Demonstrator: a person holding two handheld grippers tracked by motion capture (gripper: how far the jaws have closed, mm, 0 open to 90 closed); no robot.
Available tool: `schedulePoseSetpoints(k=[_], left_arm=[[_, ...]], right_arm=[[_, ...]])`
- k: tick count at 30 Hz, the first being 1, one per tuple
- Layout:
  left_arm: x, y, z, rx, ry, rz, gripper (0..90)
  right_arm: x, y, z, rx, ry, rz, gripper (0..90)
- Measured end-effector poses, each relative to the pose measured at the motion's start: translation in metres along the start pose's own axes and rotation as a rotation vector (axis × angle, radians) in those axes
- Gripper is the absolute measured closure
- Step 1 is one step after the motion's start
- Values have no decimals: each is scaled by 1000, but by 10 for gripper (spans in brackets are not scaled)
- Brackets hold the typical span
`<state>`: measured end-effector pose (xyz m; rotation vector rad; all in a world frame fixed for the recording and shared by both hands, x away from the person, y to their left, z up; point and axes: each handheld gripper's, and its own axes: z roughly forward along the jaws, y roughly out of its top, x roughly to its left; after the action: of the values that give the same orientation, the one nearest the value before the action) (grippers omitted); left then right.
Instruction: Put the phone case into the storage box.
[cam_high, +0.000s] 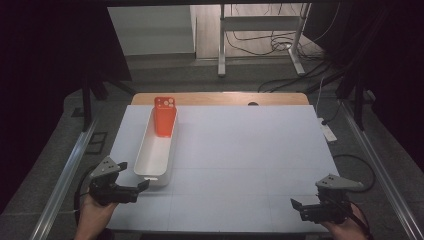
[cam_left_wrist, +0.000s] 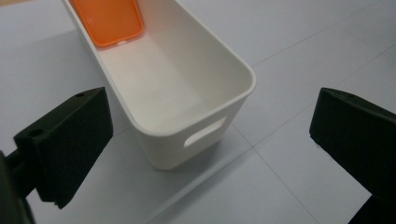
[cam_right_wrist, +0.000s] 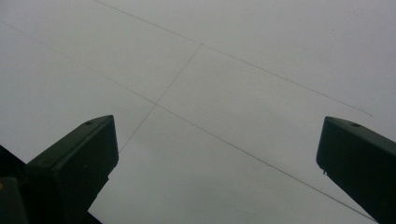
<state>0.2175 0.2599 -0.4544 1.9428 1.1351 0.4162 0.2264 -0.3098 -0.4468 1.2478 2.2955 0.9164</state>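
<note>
Bin (cam_high: 156, 152), long, white and open-topped, lies on the left half of the surface (cam_high: 240, 160), its short end with a slot handle turned toward the left gripper (cam_high: 141, 185). An orange phone case (cam_high: 164, 116) leans inside the bin at its far end, the top edge poking above the rim. In the left gripper view the bin's near wall (cam_left_wrist: 196, 140) sits between the two black jaws, which stand spread wide and hold nothing. The right gripper (cam_high: 296, 205), well apart from the bin on the other side, is spread too, over bare surface.

The bin looks like thin moulded plastic: light, fairly stiff, smooth and likely slippery, so a pinch across the near wall at the handle slot should hold better than squeezing the sides, which may flex. The phone case appears soft and rubbery, very light, with good friction; its raised top edge above the bin's rim is probably the easiest place to take it. Neither looks fragile.
</note>
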Motion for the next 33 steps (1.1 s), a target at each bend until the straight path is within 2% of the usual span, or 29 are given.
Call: schedulePoseSetpoints(k=[7,17,30,33], left_arm=[[-2,-7,-6,7,6,-8,1],[-6,-16,-11,29,15,1,0],[-14,-27,-16,70,42,48,0],[-15,-28,-18,63,51,57,0]], right_arm=[[0,0,0,0,-1,1,0],[0,0,0,1,-2,4,0],[0,0,0,3,-6,4,0],[0,0,0,3,-6,3,0]])
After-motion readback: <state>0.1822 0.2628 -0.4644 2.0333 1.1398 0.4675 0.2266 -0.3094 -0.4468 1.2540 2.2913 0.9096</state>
